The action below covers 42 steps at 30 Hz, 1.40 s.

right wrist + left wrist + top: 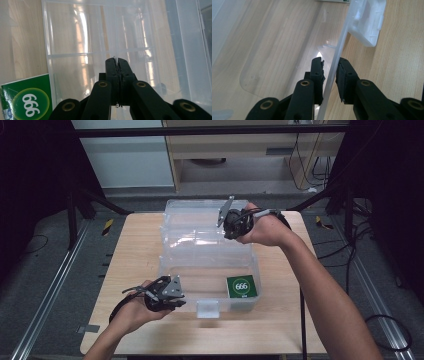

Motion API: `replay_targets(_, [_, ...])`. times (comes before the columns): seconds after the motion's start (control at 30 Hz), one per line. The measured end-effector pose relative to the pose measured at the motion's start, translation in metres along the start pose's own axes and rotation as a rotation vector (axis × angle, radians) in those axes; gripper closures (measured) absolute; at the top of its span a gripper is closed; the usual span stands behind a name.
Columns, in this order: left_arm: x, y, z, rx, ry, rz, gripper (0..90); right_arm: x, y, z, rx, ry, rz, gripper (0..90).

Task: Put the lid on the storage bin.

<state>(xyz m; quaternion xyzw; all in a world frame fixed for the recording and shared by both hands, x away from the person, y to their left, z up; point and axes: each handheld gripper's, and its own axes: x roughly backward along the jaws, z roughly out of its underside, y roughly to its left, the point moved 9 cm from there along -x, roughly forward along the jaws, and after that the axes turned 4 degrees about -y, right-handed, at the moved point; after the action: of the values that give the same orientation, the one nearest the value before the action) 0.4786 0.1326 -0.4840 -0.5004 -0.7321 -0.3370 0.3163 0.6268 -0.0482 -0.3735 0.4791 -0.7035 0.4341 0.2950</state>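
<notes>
A clear plastic box [253, 265] stands open on the wooden table, its lid [200, 206] tipped back. A green packet marked 666 [242, 286] lies in the box's front right corner [25, 100]. My left gripper [169, 296] is at the box's front left, its jaws closed on the clear front wall [329, 75]. My right gripper [228, 222] hovers over the back of the box. It is shut on the thin upright rib of a clear divided tray [116, 61]. The tray [195, 239] sits across the top of the box.
The box's white latch [207, 308] sticks out at the middle of the front wall [368, 22]. Bare wood [135, 250] lies left, right and in front of the box. Black frame posts and cables stand beyond the table's edges.
</notes>
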Motion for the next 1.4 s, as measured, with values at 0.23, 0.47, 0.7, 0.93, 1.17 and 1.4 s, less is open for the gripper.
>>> replay_targets(0.23, [-0.001,-0.001,0.000,0.003,-0.003,-0.010,75.4,0.006,0.009,-0.002,0.023,-0.002,0.012,89.0])
replay_targets(0.47, [-0.001,-0.002,0.000,0.005,-0.005,-0.023,75.0,0.011,0.018,-0.003,0.029,-0.032,0.022,89.0])
replay_targets(0.7, [-0.002,-0.002,0.000,0.012,-0.006,-0.020,74.8,0.016,0.028,-0.004,0.049,-0.035,0.040,89.0])
replay_targets(0.93, [-0.001,-0.003,0.001,0.016,-0.009,-0.019,74.2,0.021,0.037,-0.001,0.050,-0.051,0.053,88.9])
replay_targets(1.17, [-0.001,-0.004,0.001,0.026,-0.018,-0.021,73.4,0.024,0.047,0.001,0.056,-0.071,0.069,88.8])
replay_targets(1.4, [-0.002,-0.005,0.001,0.032,-0.022,-0.026,73.0,0.027,0.056,0.000,0.061,-0.092,0.074,88.8])
